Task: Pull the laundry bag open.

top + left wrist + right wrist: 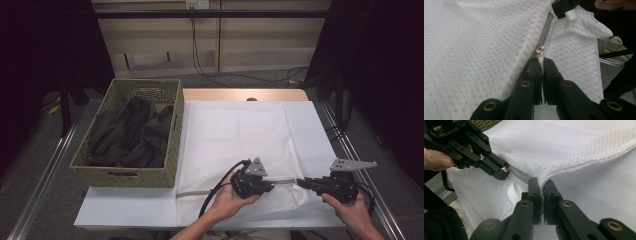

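A white mesh laundry bag (pixel 235 135) lies flat on the table, with its grey zipper (pixel 546 30) running along the near edge. My left gripper (pixel 272 186) is shut on the bag's fabric right behind the small metal zipper slider (pixel 539 49). My right gripper (pixel 300 182) faces it from the right, shut on the bag's hemmed edge (pixel 574 167) at the zipper's end. In the right gripper view the left gripper (pixel 502 173) pinches the bag just ahead of my own jaws. A white loop strap (pixel 514 192) hangs below the zipper.
A woven green basket (pixel 125 175) stands at the left of the table, holding dark clothing (pixel 132 132). The white table top (pixel 125 207) runs past the bag on the near left. Metal rails and floor flank both sides.
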`<state>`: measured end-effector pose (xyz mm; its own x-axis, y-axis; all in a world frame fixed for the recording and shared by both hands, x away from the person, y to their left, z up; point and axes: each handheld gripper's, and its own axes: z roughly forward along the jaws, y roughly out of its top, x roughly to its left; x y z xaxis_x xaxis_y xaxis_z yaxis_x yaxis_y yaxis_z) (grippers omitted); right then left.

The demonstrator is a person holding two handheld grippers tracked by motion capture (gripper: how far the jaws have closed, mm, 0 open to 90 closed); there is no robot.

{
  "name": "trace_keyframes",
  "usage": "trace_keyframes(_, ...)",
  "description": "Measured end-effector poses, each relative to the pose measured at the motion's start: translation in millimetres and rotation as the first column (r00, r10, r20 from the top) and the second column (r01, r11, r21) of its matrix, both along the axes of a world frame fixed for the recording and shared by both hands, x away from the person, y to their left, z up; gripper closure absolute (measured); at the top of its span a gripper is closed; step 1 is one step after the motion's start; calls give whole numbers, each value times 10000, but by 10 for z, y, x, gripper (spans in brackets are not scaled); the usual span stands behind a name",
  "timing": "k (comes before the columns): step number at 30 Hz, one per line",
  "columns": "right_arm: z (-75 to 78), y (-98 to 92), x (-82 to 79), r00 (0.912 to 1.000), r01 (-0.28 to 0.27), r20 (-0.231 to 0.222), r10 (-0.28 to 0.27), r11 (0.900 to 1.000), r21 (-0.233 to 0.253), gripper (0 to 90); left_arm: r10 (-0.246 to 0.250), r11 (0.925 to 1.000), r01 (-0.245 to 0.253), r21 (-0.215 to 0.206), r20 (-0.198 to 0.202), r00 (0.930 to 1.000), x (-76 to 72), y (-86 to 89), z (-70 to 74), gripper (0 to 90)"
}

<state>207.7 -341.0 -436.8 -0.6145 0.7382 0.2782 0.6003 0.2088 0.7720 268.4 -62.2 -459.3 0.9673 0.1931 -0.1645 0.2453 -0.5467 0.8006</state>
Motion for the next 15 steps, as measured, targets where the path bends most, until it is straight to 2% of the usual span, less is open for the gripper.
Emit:
trace_keyframes(1, 2, 2, 0, 10000, 3, 36, -3, 10000, 3, 865, 26, 10000, -26, -3, 29, 10000, 3, 10, -6, 868)
trace_keyframes(2, 6, 4, 0, 10000, 48, 18, -48, 10000, 38, 865, 75, 9998, -75, 193, 6, 10000, 1, 24, 4, 867)
trace_keyframes(3, 8, 5, 1, 10000, 73, -7, -73, 10000, 26, 866, 9, 10000, -9, 14, 22, 10000, 13, 34, -15, 867)
trace_keyframes(5, -2, 2, 8, 10000, 20, 6, -20, 10000, -28, 866, 65, 9998, -66, 205, 36, 10000, 17, 61, -25, 867)
trace_keyframes(7, -9, 3, 10, 10000, 10, -22, -10, 10000, -38, 865, 157, 9998, -156, 136, -35, 9999, 18, 73, -35, 867)
trace_keyframes(10, -8, 2, 4, 10000, 42, 7, -41, 10000, -47, 865, 22, 10000, -22, 59, -15, 10000, 30, 90, -41, 867)
trace_keyframes(11, -8, 1, 2, 10000, 64, 3, -64, 10000, -58, 866, 105, 9996, -105, 256, -2, 9999, 24, 107, -30, 867)
trace_keyframes(15, -3, 0, -9, 10000, 73, 24, -73, 10000, -51, 866, 182, 9995, -183, 258, 35, 9998, 13, 150, -32, 867)
